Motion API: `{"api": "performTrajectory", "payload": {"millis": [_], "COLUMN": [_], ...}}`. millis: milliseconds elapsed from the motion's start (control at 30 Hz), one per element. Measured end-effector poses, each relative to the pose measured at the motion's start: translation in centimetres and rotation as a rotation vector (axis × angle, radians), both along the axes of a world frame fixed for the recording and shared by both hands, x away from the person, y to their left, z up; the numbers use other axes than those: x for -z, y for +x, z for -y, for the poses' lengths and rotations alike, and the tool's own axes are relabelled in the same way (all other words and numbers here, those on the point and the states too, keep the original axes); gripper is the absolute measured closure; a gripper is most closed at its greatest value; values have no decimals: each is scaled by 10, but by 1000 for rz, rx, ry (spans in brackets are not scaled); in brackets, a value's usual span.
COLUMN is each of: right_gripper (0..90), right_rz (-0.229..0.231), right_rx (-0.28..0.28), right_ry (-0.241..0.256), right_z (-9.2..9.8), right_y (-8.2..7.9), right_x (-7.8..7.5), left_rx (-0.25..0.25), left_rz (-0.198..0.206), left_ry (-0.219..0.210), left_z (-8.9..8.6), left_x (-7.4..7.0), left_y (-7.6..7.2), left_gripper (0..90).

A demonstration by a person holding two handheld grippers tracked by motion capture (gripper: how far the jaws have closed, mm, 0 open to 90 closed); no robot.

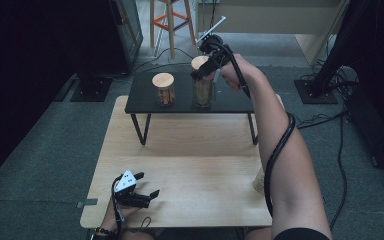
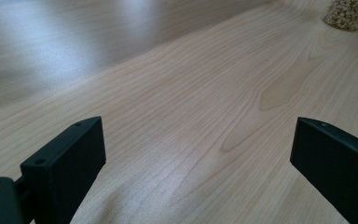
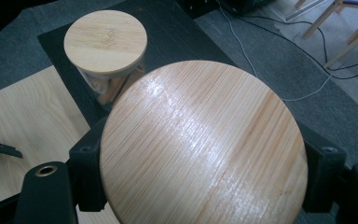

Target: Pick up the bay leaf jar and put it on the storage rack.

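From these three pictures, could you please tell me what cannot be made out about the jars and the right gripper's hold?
- Held jar: contents too small and dim in the high view; its wooden lid covers them in the right gripper view.
- Right gripper: the lid hides the jaws' contact with the jar.
- Third jar: cut off by the top edge in the left gripper view; the forearm mostly hides it in the high view.

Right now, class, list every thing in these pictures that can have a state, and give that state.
Right gripper: shut on tall glass jar.
Tall glass jar with round wooden lid: lidded, upright on black shelf.
Shorter glass jar, wooden lid: lidded, upright.
Left gripper: open.
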State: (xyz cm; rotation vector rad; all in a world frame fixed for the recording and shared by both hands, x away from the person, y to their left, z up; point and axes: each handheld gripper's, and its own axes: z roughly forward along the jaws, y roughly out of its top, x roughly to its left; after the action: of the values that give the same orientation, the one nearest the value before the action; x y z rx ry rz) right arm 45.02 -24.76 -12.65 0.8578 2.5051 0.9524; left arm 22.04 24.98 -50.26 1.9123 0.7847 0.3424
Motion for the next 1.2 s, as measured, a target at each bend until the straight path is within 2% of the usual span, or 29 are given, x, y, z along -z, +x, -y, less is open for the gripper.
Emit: {"api": "performTrajectory", "payload": {"millis": [100, 200, 233, 367, 600, 1000, 1200], "right_gripper": [200, 160, 95, 0, 0, 0, 0], "right_rz": [4, -2, -4, -1, 27, 37, 43], "right_rx": [30, 31, 32, 29, 51, 62, 91], "right_ry": [0, 13, 0, 5, 26, 28, 31], "right_z": [0, 3, 2, 5, 16, 37, 53], "right_y": [-2, -1, -1, -2, -14, -35, -49], "right_x": [1, 1, 1, 3, 2, 3, 2], "left_rx": [-4, -7, -6, -7, -8, -12, -12], "left_rz": [0, 1, 1, -1, 0, 9, 8], "left_ry": [0, -1, -2, -3, -4, -7, -9], "left_z": [0, 0, 0, 0, 0, 0, 0], "left_x": [0, 0, 0, 0, 0, 1, 1], "left_y": [0, -1, -1, -1, -1, -3, -3], "left_gripper": [34, 34, 34, 34, 34, 34, 34]}}
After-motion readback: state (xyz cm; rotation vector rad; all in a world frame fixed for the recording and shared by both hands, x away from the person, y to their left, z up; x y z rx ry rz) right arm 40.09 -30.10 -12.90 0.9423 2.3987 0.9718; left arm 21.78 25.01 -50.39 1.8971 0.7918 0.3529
